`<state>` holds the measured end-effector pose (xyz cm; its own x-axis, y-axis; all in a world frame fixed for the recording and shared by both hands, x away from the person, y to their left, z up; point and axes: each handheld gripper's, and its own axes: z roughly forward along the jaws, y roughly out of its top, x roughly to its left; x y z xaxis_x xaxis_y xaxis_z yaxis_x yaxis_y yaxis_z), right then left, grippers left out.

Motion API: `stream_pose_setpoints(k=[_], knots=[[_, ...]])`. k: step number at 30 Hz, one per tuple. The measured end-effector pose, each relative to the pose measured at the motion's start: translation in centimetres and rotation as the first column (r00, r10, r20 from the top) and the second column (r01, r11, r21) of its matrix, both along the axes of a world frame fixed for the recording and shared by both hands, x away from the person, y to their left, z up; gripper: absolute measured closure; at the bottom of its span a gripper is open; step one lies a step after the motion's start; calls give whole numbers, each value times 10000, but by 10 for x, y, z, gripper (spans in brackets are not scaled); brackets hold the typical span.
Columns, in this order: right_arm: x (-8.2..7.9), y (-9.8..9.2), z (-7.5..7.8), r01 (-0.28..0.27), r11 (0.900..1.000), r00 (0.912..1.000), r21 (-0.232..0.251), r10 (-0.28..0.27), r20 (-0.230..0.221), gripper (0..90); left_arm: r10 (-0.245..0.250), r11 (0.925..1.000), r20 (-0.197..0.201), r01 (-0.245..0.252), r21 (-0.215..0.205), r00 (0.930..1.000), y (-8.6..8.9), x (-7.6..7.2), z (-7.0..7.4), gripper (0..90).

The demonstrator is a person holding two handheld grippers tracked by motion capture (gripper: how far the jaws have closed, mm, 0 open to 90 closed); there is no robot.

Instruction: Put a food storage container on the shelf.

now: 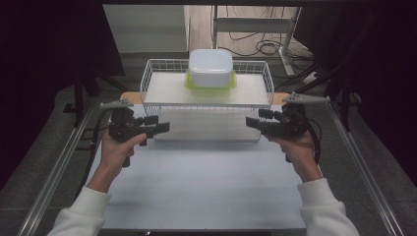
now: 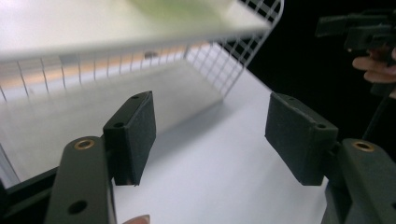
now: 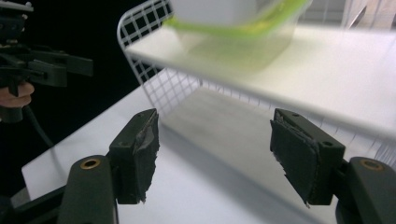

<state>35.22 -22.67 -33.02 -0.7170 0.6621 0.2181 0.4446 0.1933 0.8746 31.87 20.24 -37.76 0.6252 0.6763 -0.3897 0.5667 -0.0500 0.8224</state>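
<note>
Grippers hover above the white table top (image 1: 206,187), one at each side of the white wire two-tier rack (image 1: 147,81) that stands at the table's far edge. The left gripper (image 1: 158,126) points at the rack's left end, jaws wide with nothing between them; the right gripper (image 1: 255,122) faces the rack's right end, jaws equally wide and empty. A clear plastic box with green-rimmed white lid (image 1: 210,69) sits on the rack's upper shelf, near its far edge (roughly centred).
</note>
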Motion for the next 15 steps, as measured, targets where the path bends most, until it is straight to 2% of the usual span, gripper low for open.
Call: stream_pose_setpoints(k=[3,5,7,8,10,12,15], knots=[[-9,-3,-22,14,10000,9999,-27,-14,-153,318,-15,9990,-198,24,436,9998,-7,-5,-19,327],[-15,-7,-38,16,9998,9992,222,-7,-408,318,-16,9971,-221,33,758,9998,-11,-9,-30,322],[-19,-10,-55,75,9998,9979,176,-64,-640,318,-130,9983,-388,152,556,9992,-12,-11,-40,326],[-21,-13,-64,105,9999,9968,121,-95,-788,318,-109,9979,-384,133,634,9992,-13,-13,-44,323],[-24,-17,-78,166,9999,9938,20,-163,-1099,317,-123,9985,-503,150,521,9987,-13,-15,-52,326],[-26,-20,-89,220,9997,9915,-114,-233,-1279,317,-182,9966,-609,229,787,9980,-14,-17,-57,323],[-28,-23,-101,285,9989,9891,-378,-336,-1431,314,-205,9960,-819,274,845,9964,-15,-19,-66,323]])
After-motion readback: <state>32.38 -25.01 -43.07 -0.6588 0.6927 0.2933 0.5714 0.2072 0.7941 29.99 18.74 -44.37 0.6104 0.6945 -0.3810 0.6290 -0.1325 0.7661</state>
